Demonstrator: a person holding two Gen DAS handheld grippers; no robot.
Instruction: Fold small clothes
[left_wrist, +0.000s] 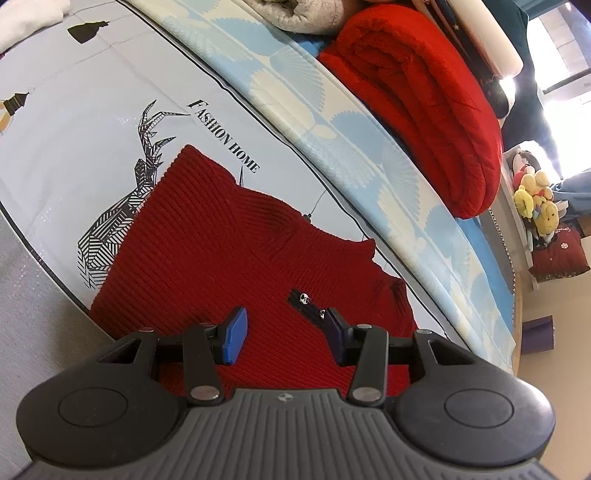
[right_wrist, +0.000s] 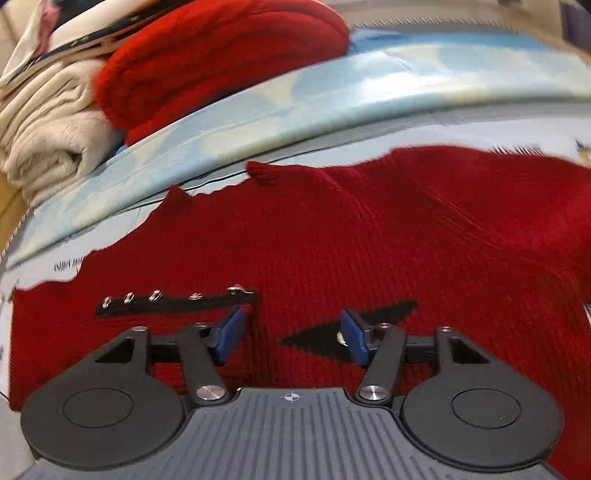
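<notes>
**Both grippers loose over the red knit, next fold still to come**

We hang over a red ribbed sweater (left_wrist: 236, 251) spread on the pale printed sheet (left_wrist: 110, 122), and neither tool has hold of anything. Our left gripper (left_wrist: 284, 332) stands with its jaws apart, blue pads clear of the wool, nothing pinched between them. Our right gripper (right_wrist: 291, 334) is the same story: jaws parted, the knit lying flat below the gap, no cloth caught.

Where are we in the job? We judge that we are between folds. The sweater lies fairly flat, with a few ridges and a loose edge along its far side near the blue patterned mattress edge (left_wrist: 369, 147), so there is folding left to do.

In the right wrist view a black strip with metal snaps (right_wrist: 173, 301) sits just beyond the left pad, and a black patch in the knit (right_wrist: 317, 338) runs under the right pad. In the left wrist view the sweater fills the space beneath and ahead of the fingers.

The next move, as we read it, calls for picking an edge or corner, dropping the pads onto it, clenching, then carrying it across. The thick knit may bunch, so a firm bite matters. The folded red blanket (left_wrist: 424, 103) beyond stays well out of our way.
</notes>
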